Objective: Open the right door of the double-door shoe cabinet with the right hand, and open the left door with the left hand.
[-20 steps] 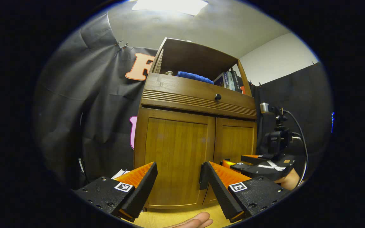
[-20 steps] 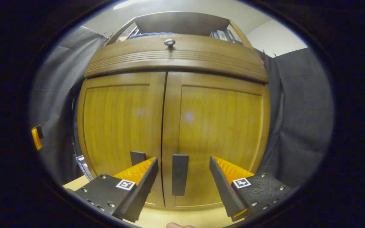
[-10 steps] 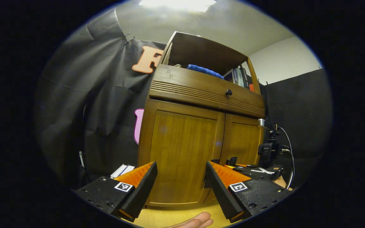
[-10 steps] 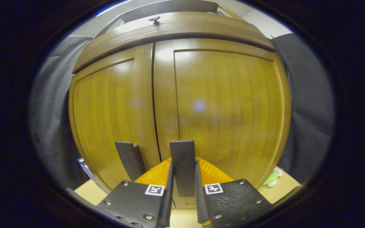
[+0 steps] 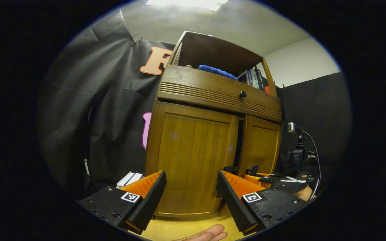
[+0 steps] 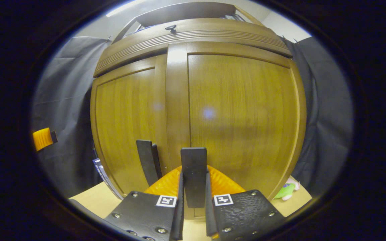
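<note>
Wooden right door (image 6: 243, 113) stands dead ahead of my right gripper (image 6: 193, 197), clamped on its upright handle (image 6: 193, 174). Left gripper (image 5: 191, 197) gapes; left door's handle (image 5: 228, 170) lies ahead, slightly right.

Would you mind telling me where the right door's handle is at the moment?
In the right gripper view, the right door's handle stands low at centre, clamped in the right claw, just right of the left door's handle.

Cabinet interior (image 5: 240, 140) perhaps too dark.
</note>
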The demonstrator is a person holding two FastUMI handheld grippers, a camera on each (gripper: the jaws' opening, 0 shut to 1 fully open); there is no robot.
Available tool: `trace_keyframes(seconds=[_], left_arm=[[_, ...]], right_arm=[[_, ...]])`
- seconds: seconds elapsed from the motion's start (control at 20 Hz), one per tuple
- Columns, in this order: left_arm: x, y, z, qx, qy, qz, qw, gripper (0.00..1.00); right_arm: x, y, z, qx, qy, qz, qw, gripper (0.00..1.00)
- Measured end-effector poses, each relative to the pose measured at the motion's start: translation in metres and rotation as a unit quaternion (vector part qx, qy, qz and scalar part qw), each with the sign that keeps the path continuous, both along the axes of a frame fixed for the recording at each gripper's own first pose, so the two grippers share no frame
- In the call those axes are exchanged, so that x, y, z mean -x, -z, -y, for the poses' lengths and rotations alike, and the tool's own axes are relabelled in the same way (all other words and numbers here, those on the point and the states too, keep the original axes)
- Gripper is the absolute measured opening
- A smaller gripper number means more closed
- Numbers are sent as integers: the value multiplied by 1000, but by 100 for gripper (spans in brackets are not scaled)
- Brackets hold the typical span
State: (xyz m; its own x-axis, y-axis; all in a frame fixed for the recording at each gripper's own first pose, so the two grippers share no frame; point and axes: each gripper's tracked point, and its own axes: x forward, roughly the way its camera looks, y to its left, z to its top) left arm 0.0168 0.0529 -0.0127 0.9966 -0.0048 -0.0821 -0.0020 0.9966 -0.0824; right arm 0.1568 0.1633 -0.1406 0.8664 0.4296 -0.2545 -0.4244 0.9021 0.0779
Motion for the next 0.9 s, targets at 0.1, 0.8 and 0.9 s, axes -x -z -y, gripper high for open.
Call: trace_keyframes(seconds=[0.1, 0.8, 0.9], left_arm=[[1, -1, 3, -4, 3, 2, 1000, 95], [1, 10, 29, -30, 26, -8, 999, 95], [2, 10, 34, -36, 29, -6, 999, 95]], right_arm=[[5, -1, 4, 2, -2, 2, 1000, 26], [53, -14, 55, 15, -6, 5, 1000, 26], [57, -14, 60, 20, -4, 4, 1000, 26]])
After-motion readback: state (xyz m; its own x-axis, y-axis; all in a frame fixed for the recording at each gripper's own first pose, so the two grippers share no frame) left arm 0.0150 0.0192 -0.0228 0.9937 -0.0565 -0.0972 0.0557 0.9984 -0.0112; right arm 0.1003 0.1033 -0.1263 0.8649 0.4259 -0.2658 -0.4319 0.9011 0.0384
